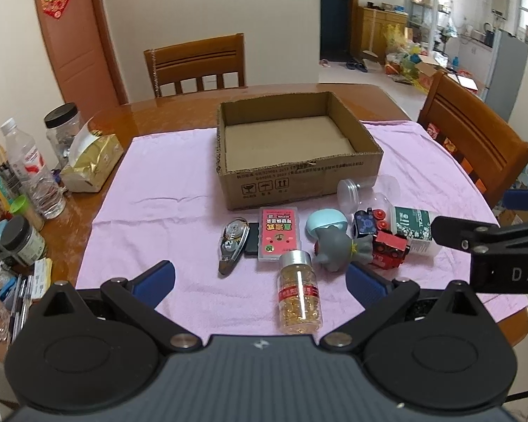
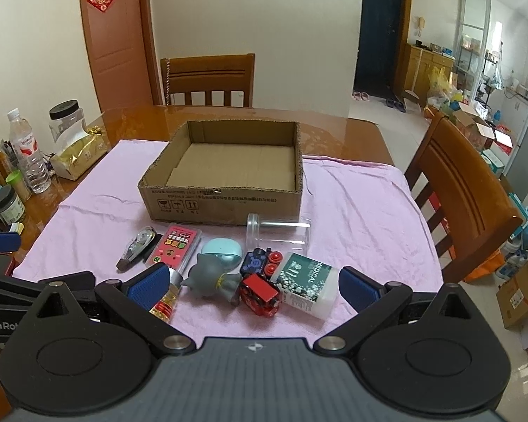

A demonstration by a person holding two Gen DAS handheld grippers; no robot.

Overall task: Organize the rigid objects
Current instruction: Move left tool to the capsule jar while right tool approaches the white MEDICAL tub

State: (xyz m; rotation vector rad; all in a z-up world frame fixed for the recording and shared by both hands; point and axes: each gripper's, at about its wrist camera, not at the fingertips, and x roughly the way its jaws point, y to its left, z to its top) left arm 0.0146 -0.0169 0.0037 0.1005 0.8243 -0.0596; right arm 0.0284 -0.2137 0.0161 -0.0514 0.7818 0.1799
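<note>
Weighing up the capsule bottle [image 1: 300, 292]: rigid, smooth, likely slippery.
Best pinched across its body; left gripper [image 1: 260, 281] and right gripper [image 2: 253, 288] spread wide, empty.

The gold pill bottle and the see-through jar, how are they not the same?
The pill bottle stands upright; the clear jar lies on its side. The pill bottle is full of golden capsules; the jar looks empty. The pill bottle has a silver cap; the jar's mouth is open, with no lid seen. Both are see-through and sit on the pink cloth in front of the box.
</note>
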